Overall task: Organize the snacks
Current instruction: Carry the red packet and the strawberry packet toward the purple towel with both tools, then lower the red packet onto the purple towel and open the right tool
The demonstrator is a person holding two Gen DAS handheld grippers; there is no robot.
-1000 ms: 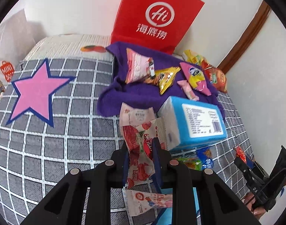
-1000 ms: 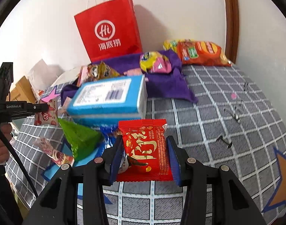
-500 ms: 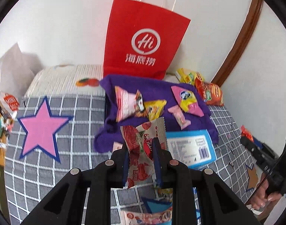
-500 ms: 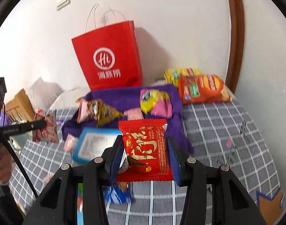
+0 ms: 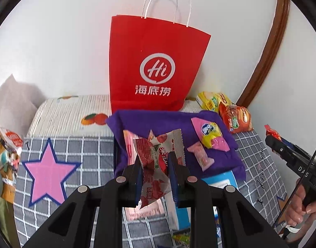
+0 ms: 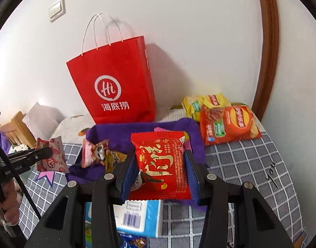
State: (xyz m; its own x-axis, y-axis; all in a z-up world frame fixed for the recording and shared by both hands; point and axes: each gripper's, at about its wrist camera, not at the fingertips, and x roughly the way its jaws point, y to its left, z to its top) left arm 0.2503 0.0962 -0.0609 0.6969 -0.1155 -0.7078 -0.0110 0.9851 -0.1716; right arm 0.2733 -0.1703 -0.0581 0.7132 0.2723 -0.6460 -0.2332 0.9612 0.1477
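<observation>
Left wrist view: left gripper (image 5: pixel 155 166) is clamped on a strawberry-print packet (image 5: pixel 158 155), held clear of the bed (image 5: pixel 91 148) over the near edge of the purple cloth (image 5: pixel 168 122). The packet is crumpled where the fingers pinch it, so it reads as thin film, very light, soft, probably little inside; the grip sits about mid-body, and the crimped end seals would be the firmer hold. A pink-and-yellow packet (image 5: pixel 210 137) and a small pink candy (image 5: pixel 200 155) lie on the cloth; the red paper bag (image 5: pixel 155 66) stands upright behind it against the wall. Right wrist view: right gripper (image 6: pixel 160 172) is closed across the width of a red foil packet (image 6: pixel 162 165), flat face to the camera, also off the bed. It keeps its shape better, seems puffed or padded, yet glossy foil may slip, and hard squeezing could crush the contents. Side-edge grip looks sound. Chip bags (image 6: pixel 226 122) lie at the far right of the bed, well apart from the cloth; a blue box (image 6: pixel 141 217) lies below the gripper. Where the packets belong cannot be told.
</observation>
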